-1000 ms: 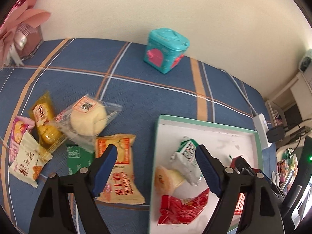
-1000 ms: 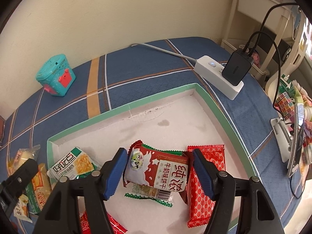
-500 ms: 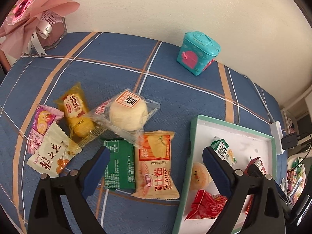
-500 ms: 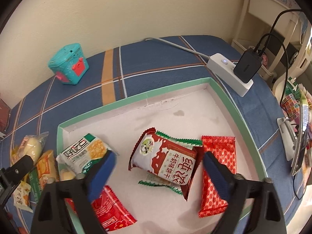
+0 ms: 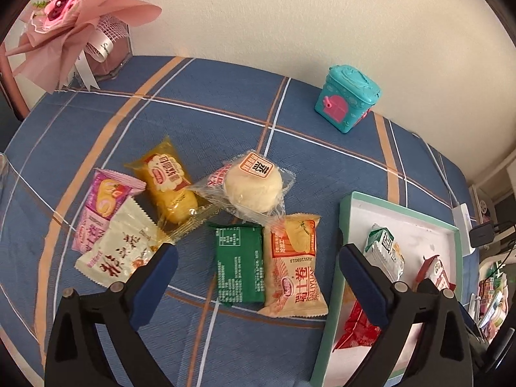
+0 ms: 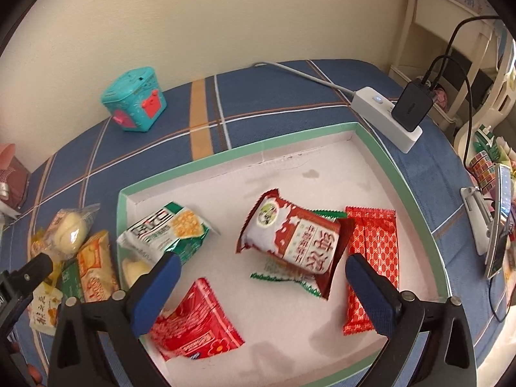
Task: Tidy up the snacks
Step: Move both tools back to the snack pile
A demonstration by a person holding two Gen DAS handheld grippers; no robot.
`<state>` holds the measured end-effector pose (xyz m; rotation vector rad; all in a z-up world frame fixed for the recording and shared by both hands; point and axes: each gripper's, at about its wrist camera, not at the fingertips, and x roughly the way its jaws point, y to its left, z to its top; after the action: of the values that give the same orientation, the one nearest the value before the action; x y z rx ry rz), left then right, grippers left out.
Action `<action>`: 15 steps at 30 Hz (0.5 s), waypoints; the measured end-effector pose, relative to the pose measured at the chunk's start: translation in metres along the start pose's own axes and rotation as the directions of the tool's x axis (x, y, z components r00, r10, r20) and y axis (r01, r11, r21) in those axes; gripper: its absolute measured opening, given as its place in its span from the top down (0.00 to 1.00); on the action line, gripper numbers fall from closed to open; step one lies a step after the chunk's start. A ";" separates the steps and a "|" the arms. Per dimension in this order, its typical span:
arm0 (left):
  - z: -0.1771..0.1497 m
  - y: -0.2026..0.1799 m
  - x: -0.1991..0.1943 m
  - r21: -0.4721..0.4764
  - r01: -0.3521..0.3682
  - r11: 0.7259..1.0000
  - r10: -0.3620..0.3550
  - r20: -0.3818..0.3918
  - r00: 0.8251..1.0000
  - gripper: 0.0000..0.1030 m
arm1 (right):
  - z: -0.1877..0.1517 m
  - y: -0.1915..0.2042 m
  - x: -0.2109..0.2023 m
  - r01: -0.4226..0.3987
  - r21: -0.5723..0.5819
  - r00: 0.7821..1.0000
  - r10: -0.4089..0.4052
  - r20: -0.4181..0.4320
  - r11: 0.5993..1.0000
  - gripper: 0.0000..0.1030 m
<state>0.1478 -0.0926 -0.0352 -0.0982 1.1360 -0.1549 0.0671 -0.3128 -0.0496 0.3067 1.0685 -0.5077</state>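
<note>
My left gripper [image 5: 258, 258] is open and empty above loose snacks on the blue plaid cloth: a green packet [image 5: 239, 264], an orange packet [image 5: 295, 266], a clear-wrapped bun [image 5: 253, 187], a yellow cake packet [image 5: 169, 183], a pink packet [image 5: 101, 204] and a white packet [image 5: 121, 250]. My right gripper [image 6: 262, 266] is open and empty above the green-rimmed white tray [image 6: 380, 154]. In the tray lie a red-and-white milk packet [image 6: 295, 242], a red patterned bar [image 6: 371, 258], a red packet [image 6: 196, 329], a green-and-white packet [image 6: 164, 232] and a jelly cup [image 6: 133, 269].
A teal toy box [image 5: 346, 98] stands at the back by the wall. A pink flower bouquet [image 5: 71, 16] is at the back left. A white power strip [image 6: 383, 117] with a black charger lies right of the tray. A phone on a stand [image 6: 498, 222] is at the far right.
My left gripper has swung left from the tray to over the loose snacks. My right gripper has opened wider and drawn back from the red-and-white milk packet, which now lies in the tray.
</note>
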 end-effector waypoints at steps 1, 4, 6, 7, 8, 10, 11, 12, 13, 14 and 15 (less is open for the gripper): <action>-0.001 0.001 -0.003 0.004 -0.008 1.000 0.008 0.006 1.000 0.03 | -0.002 0.002 -0.003 -0.001 -0.012 1.000 0.001 0.007 1.000 0.00; -0.005 0.003 -0.010 0.003 -0.020 1.000 0.020 0.023 1.000 0.03 | -0.008 0.006 -0.010 -0.013 -0.031 1.000 0.014 0.022 0.999 0.00; -0.007 0.006 -0.014 0.000 -0.013 1.000 0.013 0.027 1.000 0.03 | -0.012 0.007 -0.015 -0.035 -0.033 0.999 0.036 0.032 0.999 0.00; -0.007 0.006 -0.016 0.000 -0.012 1.000 0.012 0.029 0.999 0.03 | -0.014 0.007 -0.018 -0.049 -0.038 0.998 0.050 0.039 0.998 0.00; -0.008 0.007 -0.019 0.002 -0.011 1.000 0.011 0.036 0.999 0.03 | -0.016 0.009 -0.021 -0.060 -0.046 0.997 0.062 0.046 0.997 0.00; -0.010 0.008 -0.023 0.008 -0.016 1.000 0.015 0.044 0.999 0.03 | -0.019 0.011 -0.027 -0.078 -0.061 0.994 0.082 0.066 0.995 0.00; -0.012 0.009 -0.025 0.009 -0.013 1.000 0.013 0.046 0.999 0.03 | -0.021 0.012 -0.031 -0.086 -0.068 0.993 0.091 0.073 0.994 0.00; -0.014 0.011 -0.026 0.006 -0.008 1.000 0.008 0.045 0.999 0.03 | -0.023 0.013 -0.033 -0.094 -0.071 0.992 0.099 0.076 0.993 0.00; -0.015 0.011 -0.027 0.003 -0.002 1.000 0.002 0.044 0.999 0.03 | -0.024 0.014 -0.036 -0.101 -0.073 0.991 0.107 0.078 0.992 0.00; -0.016 0.013 -0.029 -0.003 0.007 1.000 -0.007 0.044 0.999 0.03 | -0.026 0.015 -0.038 -0.107 -0.077 0.990 0.113 0.082 0.991 0.00; -0.018 0.014 -0.030 -0.009 0.016 1.000 -0.015 0.045 0.999 0.03 | -0.028 0.017 -0.040 -0.109 -0.083 0.990 0.116 0.084 0.991 0.00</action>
<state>0.1202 -0.0733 -0.0179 -0.1181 1.0912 -0.1606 0.0392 -0.2755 -0.0269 0.2716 0.9765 -0.3746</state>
